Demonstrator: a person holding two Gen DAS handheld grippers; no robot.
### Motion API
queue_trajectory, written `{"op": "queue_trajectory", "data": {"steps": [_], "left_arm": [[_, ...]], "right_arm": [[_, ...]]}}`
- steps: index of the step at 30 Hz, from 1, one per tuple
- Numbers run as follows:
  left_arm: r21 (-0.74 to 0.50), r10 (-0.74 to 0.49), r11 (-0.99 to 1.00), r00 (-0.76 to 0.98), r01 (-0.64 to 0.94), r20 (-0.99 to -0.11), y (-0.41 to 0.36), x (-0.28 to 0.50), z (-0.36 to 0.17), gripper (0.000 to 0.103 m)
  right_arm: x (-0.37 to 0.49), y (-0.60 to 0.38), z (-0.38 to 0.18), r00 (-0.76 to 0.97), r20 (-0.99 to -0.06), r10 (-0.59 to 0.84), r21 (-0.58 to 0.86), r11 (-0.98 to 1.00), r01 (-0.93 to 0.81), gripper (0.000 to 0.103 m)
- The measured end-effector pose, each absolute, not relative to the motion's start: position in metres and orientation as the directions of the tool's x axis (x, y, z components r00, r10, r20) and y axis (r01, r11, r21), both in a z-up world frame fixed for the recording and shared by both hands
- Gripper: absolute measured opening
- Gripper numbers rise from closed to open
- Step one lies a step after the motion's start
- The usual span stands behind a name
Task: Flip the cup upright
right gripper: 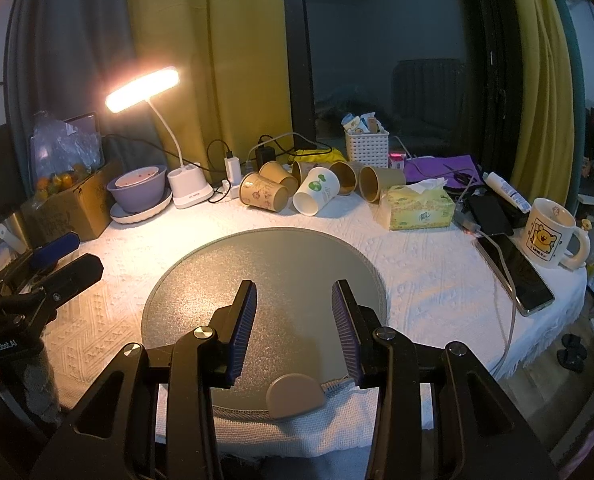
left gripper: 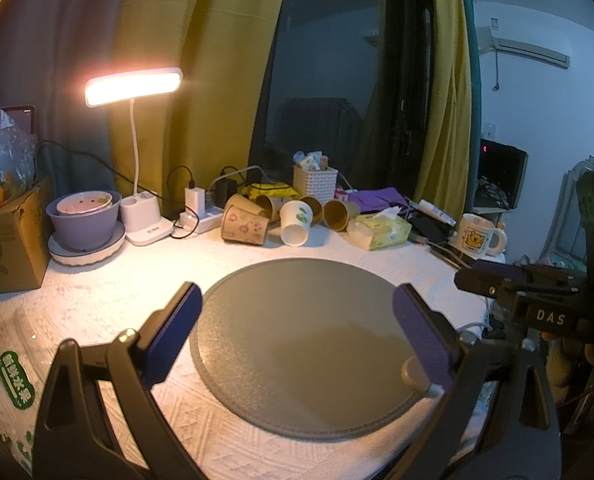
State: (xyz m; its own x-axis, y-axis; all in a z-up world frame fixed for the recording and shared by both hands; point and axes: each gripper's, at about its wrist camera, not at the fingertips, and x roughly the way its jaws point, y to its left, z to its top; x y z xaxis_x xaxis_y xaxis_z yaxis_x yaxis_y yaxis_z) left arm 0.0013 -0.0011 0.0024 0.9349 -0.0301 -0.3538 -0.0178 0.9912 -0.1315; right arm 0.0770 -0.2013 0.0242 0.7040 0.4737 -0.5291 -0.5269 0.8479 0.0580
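Several paper cups lie on their sides at the back of the table: a white cup with a green print (left gripper: 295,222) (right gripper: 316,195), a brown flowered cup (left gripper: 244,225) (right gripper: 263,197), and plain brown cups (left gripper: 340,214) (right gripper: 380,182). A round grey mat (left gripper: 297,344) (right gripper: 265,272) lies in the middle with nothing on it. My left gripper (left gripper: 297,336) is open and empty over the mat; it also shows in the right wrist view (right gripper: 67,256). My right gripper (right gripper: 293,328) is open and empty at the mat's near edge; it also shows in the left wrist view (left gripper: 485,276).
A lit desk lamp (right gripper: 143,88), a purple bowl on a plate (right gripper: 139,190), a cardboard box (right gripper: 73,208), a power strip with chargers (right gripper: 233,172), a white basket (right gripper: 367,146), a tissue pack (right gripper: 419,208), a phone (right gripper: 515,274) and a bear mug (right gripper: 551,234) ring the mat.
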Motion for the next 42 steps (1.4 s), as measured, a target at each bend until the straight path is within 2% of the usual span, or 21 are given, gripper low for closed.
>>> {"op": "queue_trajectory", "data": {"steps": [32, 42], "left_arm": [[-0.125, -0.033, 0.992, 0.936, -0.011, -0.351, -0.006, 0.000, 0.002, 0.097], [-0.104, -0.045, 0.995, 0.925, 0.006, -0.378, -0.016, 0.014, 0.004, 0.097]], "right_arm": [[0.079, -0.205, 0.021, 0.704, -0.531, 0.472, 0.057, 0.849, -0.526, 0.041], [0.086, -0.206, 0.017, 0.702, -0.540, 0.465, 0.041, 0.848, -0.529, 0.041]]}}
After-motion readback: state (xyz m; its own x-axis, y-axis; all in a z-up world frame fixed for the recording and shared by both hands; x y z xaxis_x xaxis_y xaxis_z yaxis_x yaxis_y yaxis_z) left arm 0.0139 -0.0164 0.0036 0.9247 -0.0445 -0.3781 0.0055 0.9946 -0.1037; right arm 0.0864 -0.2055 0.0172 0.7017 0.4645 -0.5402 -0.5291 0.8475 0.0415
